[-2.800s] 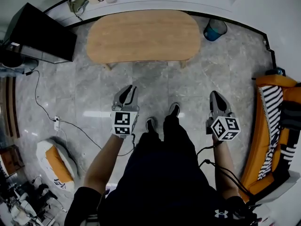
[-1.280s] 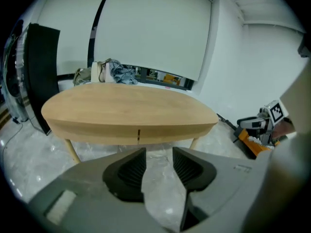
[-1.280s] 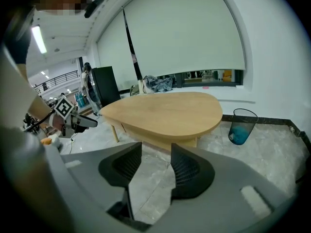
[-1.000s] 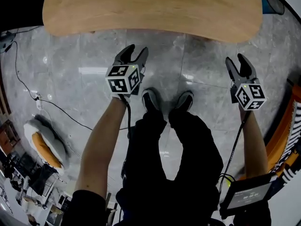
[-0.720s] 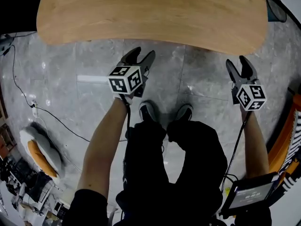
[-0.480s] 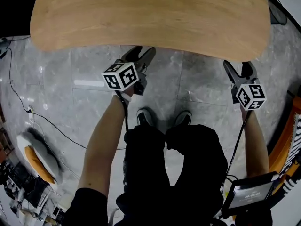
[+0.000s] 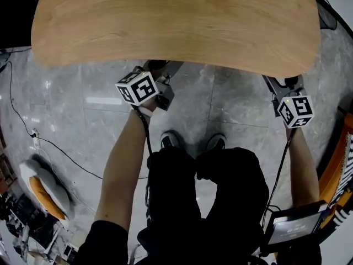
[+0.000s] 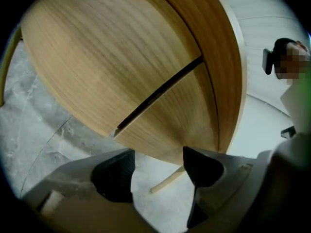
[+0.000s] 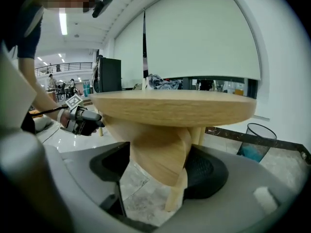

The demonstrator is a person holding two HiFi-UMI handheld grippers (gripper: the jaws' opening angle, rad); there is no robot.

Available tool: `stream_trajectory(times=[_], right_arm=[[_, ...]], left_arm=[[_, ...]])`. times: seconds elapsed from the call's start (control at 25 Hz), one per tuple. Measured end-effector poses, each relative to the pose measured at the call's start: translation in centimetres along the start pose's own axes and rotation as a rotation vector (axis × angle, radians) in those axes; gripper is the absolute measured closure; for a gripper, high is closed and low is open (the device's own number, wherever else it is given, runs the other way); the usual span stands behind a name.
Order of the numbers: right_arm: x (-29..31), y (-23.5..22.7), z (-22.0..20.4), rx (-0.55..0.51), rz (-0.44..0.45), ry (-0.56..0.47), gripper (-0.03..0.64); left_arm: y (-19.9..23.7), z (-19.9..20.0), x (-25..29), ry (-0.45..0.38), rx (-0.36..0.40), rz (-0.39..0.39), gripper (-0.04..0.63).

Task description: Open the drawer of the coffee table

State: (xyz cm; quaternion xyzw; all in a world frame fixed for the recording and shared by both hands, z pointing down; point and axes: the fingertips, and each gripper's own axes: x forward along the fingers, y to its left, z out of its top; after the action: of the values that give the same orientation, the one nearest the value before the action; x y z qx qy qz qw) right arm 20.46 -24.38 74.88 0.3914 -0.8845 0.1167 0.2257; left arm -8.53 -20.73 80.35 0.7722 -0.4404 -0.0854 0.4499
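The oval wooden coffee table (image 7: pixel 176 26) fills the top of the head view. My left gripper (image 7: pixel 162 68) reaches under its near edge, left of centre. In the left gripper view a dark drawer seam (image 8: pixel 160 93) crosses the wooden front, and that gripper (image 8: pixel 158 168) stands open just below the drawer's lower edge with nothing between its pads. My right gripper (image 7: pixel 287 83) is at the table's right end. Its jaws (image 9: pixel 158 166) are open, with the drawer body's lower corner (image 9: pixel 160 154) and a table leg (image 9: pixel 177 191) between them. Both pairs of jaws have just been opening.
The person's shoes (image 7: pixel 171 139) stand on the grey marble floor (image 7: pixel 83 104) near the table. A black cable (image 7: pixel 55 142) runs across the floor at left, and an orange sofa (image 7: pixel 342 164) is at right. A mesh bin (image 9: pixel 257 140) stands beyond the table's right end.
Both grippers moved toward the table's near edge and sank, so their tips now lie under the tabletop. Both pairs of jaws spread wider. The left gripper rolled.
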Motion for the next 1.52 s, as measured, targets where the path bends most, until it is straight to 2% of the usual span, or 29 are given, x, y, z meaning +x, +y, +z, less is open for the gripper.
stream_trajectory(times=[0.16, 0.32, 0.36, 0.4, 0.52, 0.56, 0.64, 0.76, 0.88, 1.0, 1.2, 1.4, 1.44, 1.52], right_arm=[[-0.2, 0.2, -0.3, -0.001, 0.021, 0.016, 0.287], [-0.2, 0.2, -0.1, -0.014, 0.034, 0.017, 0.295], [-0.1, 0.2, 0.0, -0.010, 0.033, 0.014, 0.296], [0.0, 0.2, 0.0, -0.007, 0.032, 0.012, 0.298], [0.3, 0.1, 0.1, -0.016, 0.038, 0.018, 0.312], [0.4, 0.1, 0.2, -0.016, 0.040, 0.020, 0.311], [0.4, 0.2, 0.4, -0.002, 0.035, 0.011, 0.307], [-0.3, 0.1, 0.8, 0.000, 0.017, -0.005, 0.302], [-0.6, 0.0, 1.3, -0.013, 0.017, -0.004, 0.296], [-0.8, 0.2, 1.3, -0.022, 0.025, 0.006, 0.288], [-0.8, 0.7, 1.3, -0.023, 0.052, 0.025, 0.267], [0.1, 0.4, 1.1, -0.055, 0.073, 0.018, 0.267], [0.1, 0.3, 1.3, -0.062, 0.076, 0.011, 0.270], [0.0, 0.1, 1.6, -0.064, 0.080, -0.003, 0.282]], left_arm=[[-0.6, -0.8, -0.3, 0.025, 0.028, -0.014, 0.276], [-2.3, -1.4, -0.3, 0.052, 0.101, -0.049, 0.282], [-2.9, -1.2, -0.3, 0.048, 0.126, -0.066, 0.374], [-3.7, -0.9, -0.2, 0.046, 0.152, -0.083, 0.407], [-4.4, -1.6, 0.5, 0.087, 0.193, -0.077, 0.402], [-3.6, -2.3, 0.5, 0.104, 0.181, -0.060, 0.365], [-1.4, -3.4, -0.1, 0.112, 0.140, -0.015, 0.347], [1.0, -3.8, -1.0, 0.058, 0.071, 0.026, 0.334], [1.8, -3.2, -1.2, -0.014, 0.017, 0.034, 0.333], [1.3, -2.7, -1.0, -0.062, -0.032, -0.004, 0.304], [0.7, 0.0, -1.7, -0.145, -0.110, -0.108, 0.215], [0.0, 2.9, -1.0, -0.209, -0.154, -0.227, 0.213], [-0.4, 3.1, -0.9, -0.210, -0.152, -0.240, 0.235], [-0.9, 3.2, -0.8, -0.211, -0.154, -0.247, 0.236]])
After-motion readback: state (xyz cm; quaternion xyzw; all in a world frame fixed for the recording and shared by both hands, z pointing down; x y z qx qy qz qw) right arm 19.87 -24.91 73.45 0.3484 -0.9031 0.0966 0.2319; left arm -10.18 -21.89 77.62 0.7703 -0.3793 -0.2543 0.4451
